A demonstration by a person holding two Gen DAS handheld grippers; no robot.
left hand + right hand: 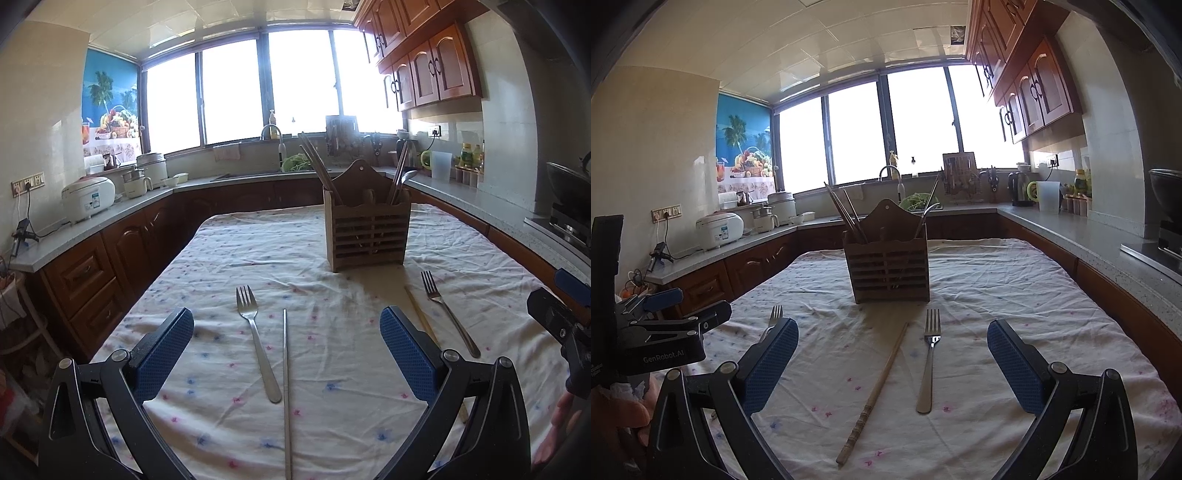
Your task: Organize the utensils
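Note:
A wooden slatted utensil holder stands on the cloth-covered table, with chopsticks and metal utensils standing in it. In the left wrist view, a steel fork and a metal chopstick lie between the fingers of my open, empty left gripper. A second fork and a wooden chopstick lie to the right, between the fingers of my open, empty right gripper. The left fork's tines show past the right gripper's left finger.
The table carries a white floral cloth. Counters ring the room with rice cookers, a sink, a kettle and jug, and a stove. The other gripper shows at each view's edge.

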